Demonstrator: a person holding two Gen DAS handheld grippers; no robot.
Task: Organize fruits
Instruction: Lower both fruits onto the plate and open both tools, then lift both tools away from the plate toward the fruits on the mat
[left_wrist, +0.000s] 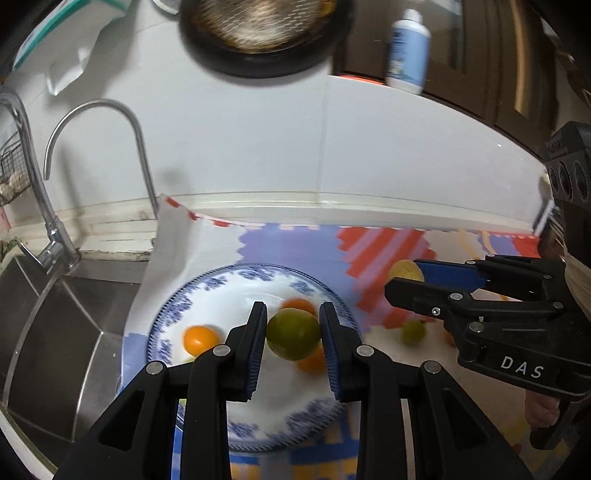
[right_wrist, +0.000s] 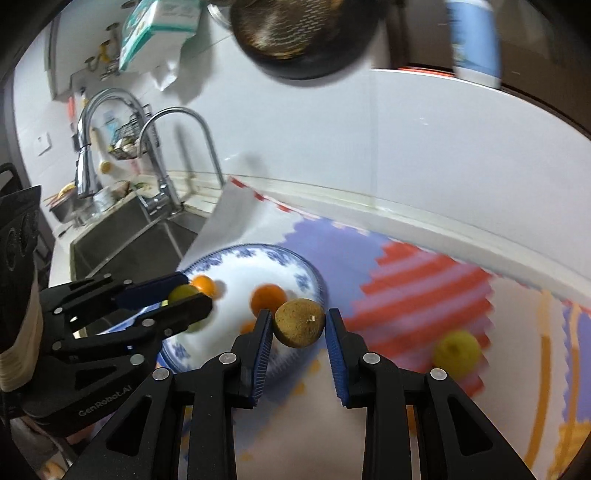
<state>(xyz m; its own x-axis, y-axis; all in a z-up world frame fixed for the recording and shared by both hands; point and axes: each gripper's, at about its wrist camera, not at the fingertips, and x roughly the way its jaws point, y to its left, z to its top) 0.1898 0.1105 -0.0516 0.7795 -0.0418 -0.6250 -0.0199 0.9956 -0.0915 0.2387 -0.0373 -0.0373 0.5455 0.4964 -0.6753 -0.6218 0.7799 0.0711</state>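
My left gripper (left_wrist: 293, 334) is shut on a green fruit (left_wrist: 293, 334) and holds it above a blue-and-white plate (left_wrist: 258, 275). Orange fruits (left_wrist: 200, 339) lie on the plate. My right gripper (right_wrist: 299, 326) is shut on a brownish-yellow fruit (right_wrist: 299, 323) beside the plate's right rim (right_wrist: 310, 275). It also shows in the left wrist view (left_wrist: 406, 282) with its fruit (left_wrist: 404, 271). The left gripper shows in the right wrist view (right_wrist: 184, 295) with the green fruit (right_wrist: 181, 292). A yellow-green fruit (right_wrist: 457, 353) lies on the patterned mat (right_wrist: 424, 280), also seen in the left wrist view (left_wrist: 413, 331).
A steel sink (left_wrist: 48, 317) with curved faucets (left_wrist: 92, 110) lies left of the mat. A dark pan (left_wrist: 258, 33) and a blue-white bottle (left_wrist: 408, 51) are up by the white tiled wall. A rack with dishes (right_wrist: 125, 142) hangs beyond the sink.
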